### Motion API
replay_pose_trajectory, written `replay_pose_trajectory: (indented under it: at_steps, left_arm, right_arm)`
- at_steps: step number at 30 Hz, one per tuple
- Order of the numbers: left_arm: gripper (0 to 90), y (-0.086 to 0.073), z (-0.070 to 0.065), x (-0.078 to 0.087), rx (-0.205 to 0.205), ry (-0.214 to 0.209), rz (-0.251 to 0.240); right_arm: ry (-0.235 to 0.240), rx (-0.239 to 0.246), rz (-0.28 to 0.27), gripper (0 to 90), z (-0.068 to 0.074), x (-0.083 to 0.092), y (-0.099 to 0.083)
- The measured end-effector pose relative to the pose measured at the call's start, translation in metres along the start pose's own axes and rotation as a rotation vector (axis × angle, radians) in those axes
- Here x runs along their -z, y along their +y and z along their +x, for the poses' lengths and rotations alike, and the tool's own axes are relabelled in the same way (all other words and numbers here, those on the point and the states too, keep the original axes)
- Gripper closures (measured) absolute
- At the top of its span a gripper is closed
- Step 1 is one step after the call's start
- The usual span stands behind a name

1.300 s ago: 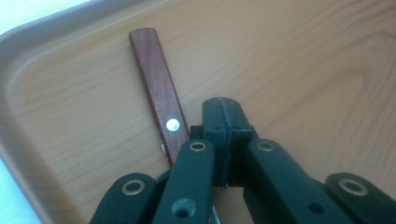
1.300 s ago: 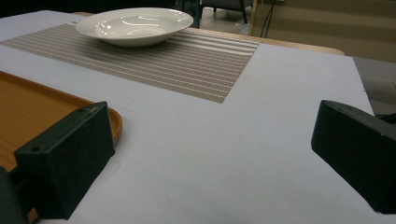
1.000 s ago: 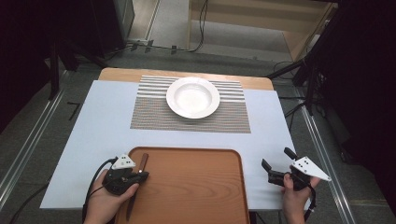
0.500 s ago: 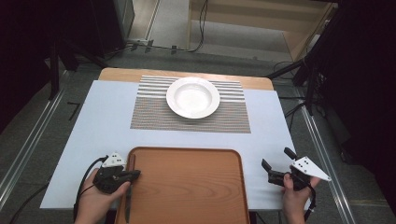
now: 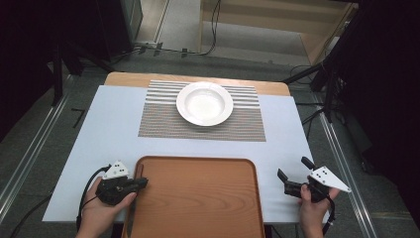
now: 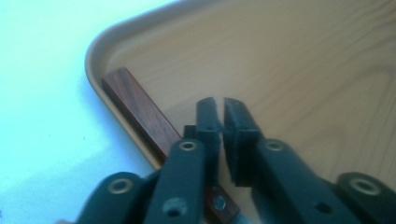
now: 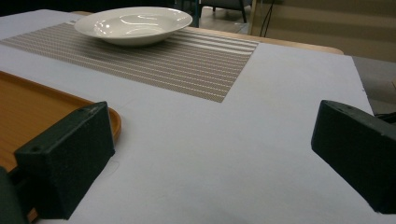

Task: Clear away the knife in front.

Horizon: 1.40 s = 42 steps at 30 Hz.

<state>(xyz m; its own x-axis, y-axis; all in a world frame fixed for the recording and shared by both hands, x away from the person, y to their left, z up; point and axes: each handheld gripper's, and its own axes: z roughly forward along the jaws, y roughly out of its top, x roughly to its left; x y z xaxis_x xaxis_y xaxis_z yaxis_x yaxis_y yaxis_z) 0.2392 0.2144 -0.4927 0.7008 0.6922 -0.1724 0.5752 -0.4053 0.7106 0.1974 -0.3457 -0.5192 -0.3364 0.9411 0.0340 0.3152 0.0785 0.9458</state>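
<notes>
A wooden tray (image 5: 198, 198) lies at the table's near edge. Along its left rim rests a knife with a dark red-brown handle (image 6: 140, 112), a thin dark line (image 5: 130, 218) in the high view. My left gripper (image 5: 142, 182) sits at the tray's left rim. Its jaws point right, over the handle, and are shut (image 6: 221, 114) with nothing held between them. My right gripper (image 5: 293, 167) rests on the table right of the tray and is wide open (image 7: 212, 140) with nothing in it. A white plate (image 5: 204, 103) (image 7: 133, 23) stands on a striped placemat (image 5: 247, 124).
A pale blue-white cloth (image 5: 114, 124) covers the table, and the wooden table edge (image 5: 267, 87) shows at the far side. Cables lie on the floor (image 5: 213, 29) beyond it. Metal rails (image 5: 29, 148) run along both sides.
My left gripper has drawn back left and toward me, from the tray's corner to its left rim. The knife now lies lower along that rim. The right gripper has stayed still.
</notes>
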Motion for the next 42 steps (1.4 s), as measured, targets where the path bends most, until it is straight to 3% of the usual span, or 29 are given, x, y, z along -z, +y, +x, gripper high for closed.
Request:
replay_pose_trajectory:
  at_steps: [3,5,10,14,17,21,29,37,42]
  left_arm:
    - [71.9,0.0,0.001,0.003,-0.008,-0.001,-0.04]
    - [66.1,0.001,0.002,0.005,-0.007,-0.024,-0.061]
    - [49.9,0.004,-0.002,0.006,-0.047,-0.024,-0.108]
    - [39.0,0.005,-0.004,0.007,-0.063,-0.005,-0.141]
    - [26.0,0.006,-0.006,0.008,-0.067,0.041,-0.148]
    - [12.5,0.007,-0.005,0.009,-0.056,0.044,-0.161]
    - [0.0,0.007,0.0,0.016,-0.045,0.031,-0.214]
    - [0.0,0.006,0.004,0.024,-0.043,0.042,-0.276]
    - [0.0,0.005,0.006,0.027,-0.045,0.055,-0.285]
  right_arm:
    - [0.0,0.0,0.0,0.0,0.0,0.0,0.0]
    - [0.001,0.002,0.0,0.0,0.0,0.0,0.0]
    - [0.001,0.004,0.001,0.0,0.0,0.0,0.0]
    - [0.001,0.003,0.002,0.0,0.0,0.0,0.0]
    - [0.001,0.004,0.002,0.0,0.0,0.0,0.0]
    - [0.002,0.006,0.001,0.0,0.0,0.0,0.0]
    - [0.002,0.006,0.002,0.0,0.0,0.0,0.0]
    - [0.001,0.007,0.002,0.0,0.001,0.0,0.0]
    - [0.001,0.007,0.002,0.0,0.001,0.0,0.0]
